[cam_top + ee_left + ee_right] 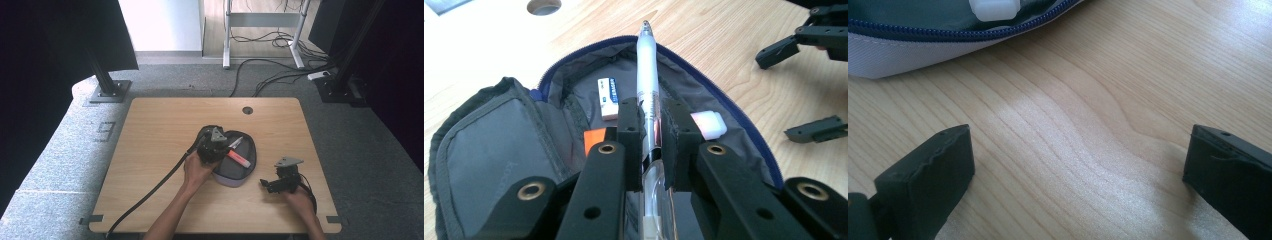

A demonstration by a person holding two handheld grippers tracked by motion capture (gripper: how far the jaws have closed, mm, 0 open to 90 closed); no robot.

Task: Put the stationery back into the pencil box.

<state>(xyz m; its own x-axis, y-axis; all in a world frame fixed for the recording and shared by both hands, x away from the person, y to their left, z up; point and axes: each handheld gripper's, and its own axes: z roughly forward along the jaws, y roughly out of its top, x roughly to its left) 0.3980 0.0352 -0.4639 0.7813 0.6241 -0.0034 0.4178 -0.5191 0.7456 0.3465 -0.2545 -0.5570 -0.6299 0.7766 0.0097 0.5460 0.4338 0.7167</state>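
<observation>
The left hand-held gripper (651, 137) is clamped on a pen (647, 85) over the open pencil case (484, 150); it must go in, while the right hand-held gripper (1075, 170) waits with jaws apart.

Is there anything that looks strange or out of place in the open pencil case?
Nothing looks damaged or spilled. The left tool grips a white pen above the open pencil case; an eraser lies inside.

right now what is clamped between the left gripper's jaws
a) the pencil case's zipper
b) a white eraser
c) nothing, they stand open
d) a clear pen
d: in the left gripper view the left gripper has its jaws shut on the clear pen, held over the open pencil case, while the white eraser lies loose inside the case.
</observation>
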